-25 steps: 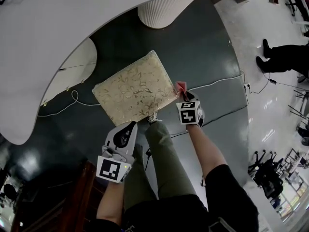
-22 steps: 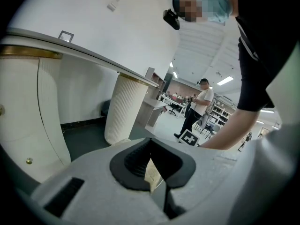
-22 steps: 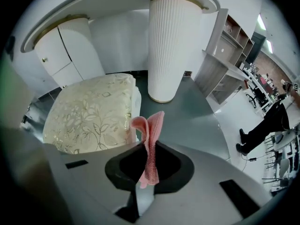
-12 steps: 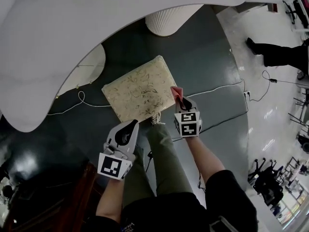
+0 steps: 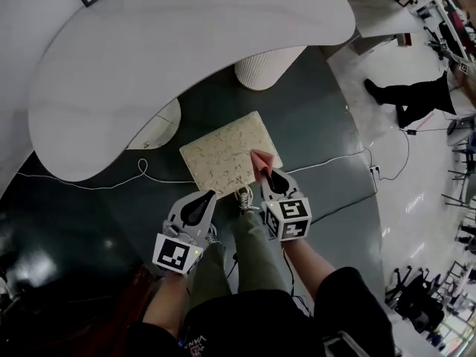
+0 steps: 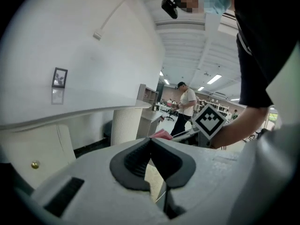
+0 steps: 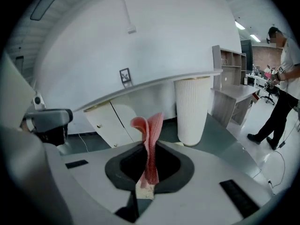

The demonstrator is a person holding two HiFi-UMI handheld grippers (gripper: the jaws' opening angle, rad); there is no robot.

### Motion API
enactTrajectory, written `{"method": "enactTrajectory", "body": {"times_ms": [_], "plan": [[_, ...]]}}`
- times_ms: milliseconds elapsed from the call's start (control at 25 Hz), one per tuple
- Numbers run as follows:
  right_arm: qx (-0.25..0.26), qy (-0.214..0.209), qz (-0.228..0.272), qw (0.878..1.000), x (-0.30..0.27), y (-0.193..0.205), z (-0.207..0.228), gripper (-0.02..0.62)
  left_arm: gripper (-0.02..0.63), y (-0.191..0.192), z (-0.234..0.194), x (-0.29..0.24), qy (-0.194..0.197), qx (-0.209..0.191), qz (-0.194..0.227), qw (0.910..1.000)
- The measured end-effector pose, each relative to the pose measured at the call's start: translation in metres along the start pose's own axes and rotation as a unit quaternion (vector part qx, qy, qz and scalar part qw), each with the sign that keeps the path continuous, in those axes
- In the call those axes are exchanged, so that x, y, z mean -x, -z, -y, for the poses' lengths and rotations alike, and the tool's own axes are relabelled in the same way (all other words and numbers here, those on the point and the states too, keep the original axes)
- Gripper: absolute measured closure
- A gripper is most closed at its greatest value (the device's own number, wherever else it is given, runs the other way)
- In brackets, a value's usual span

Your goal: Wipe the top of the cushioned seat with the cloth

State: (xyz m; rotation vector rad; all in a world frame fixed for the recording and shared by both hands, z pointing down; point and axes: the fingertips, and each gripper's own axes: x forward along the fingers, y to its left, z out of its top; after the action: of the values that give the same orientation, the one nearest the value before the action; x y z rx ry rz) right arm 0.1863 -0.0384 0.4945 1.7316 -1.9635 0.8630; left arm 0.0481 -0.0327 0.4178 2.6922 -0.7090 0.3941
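Observation:
The cushioned seat (image 5: 230,155) is a cream square with a leafy pattern, standing on the dark floor below me. My right gripper (image 5: 266,175) is held up above the seat's near right corner, shut on a pink cloth (image 5: 259,162). In the right gripper view the pink cloth (image 7: 150,144) stands upright, pinched between the jaws. My left gripper (image 5: 198,205) hovers near the seat's near left side, shut with nothing in it. In the left gripper view the jaws of the left gripper (image 6: 151,146) meet, and the right gripper's marker cube (image 6: 209,121) shows beyond.
A big curved white counter (image 5: 186,58) with a ribbed white pillar (image 5: 269,67) arcs over the seat's far side. White cables (image 5: 327,158) run across the dark floor (image 5: 320,117). A person (image 5: 405,95) stands far right. My leg and shoe (image 5: 244,198) touch the seat's near edge.
The view has pulled back and up, so the seat looks smaller. My right gripper has lifted with the cloth away from the seat's right edge. The left gripper stays shut.

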Motion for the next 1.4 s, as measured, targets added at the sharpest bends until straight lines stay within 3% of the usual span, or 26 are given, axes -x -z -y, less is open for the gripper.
{"method": "enactTrajectory", "body": {"times_ms": [440,840,1000,1400], "plan": [[-0.017,-0.028,0.102,0.994,0.106,-0.079,-0.078,0.569,0.589,-0.067,0.019,0.084,-0.016,-0.056,0.05,0.9971],[0.003,-0.041,0.17,0.985,0.198,-0.108,-0.138,0.569,0.589,-0.119,0.037,0.157,-0.027,-0.11,0.101,0.9884],[0.013,-0.041,0.204,0.978,0.231,-0.117,-0.158,0.569,0.589,-0.132,0.052,0.183,-0.016,-0.134,0.099,0.9859],[0.034,-0.052,0.237,0.969,0.283,-0.11,-0.192,0.569,0.589,-0.134,0.076,0.23,-0.032,-0.147,0.129,0.9802]]}}
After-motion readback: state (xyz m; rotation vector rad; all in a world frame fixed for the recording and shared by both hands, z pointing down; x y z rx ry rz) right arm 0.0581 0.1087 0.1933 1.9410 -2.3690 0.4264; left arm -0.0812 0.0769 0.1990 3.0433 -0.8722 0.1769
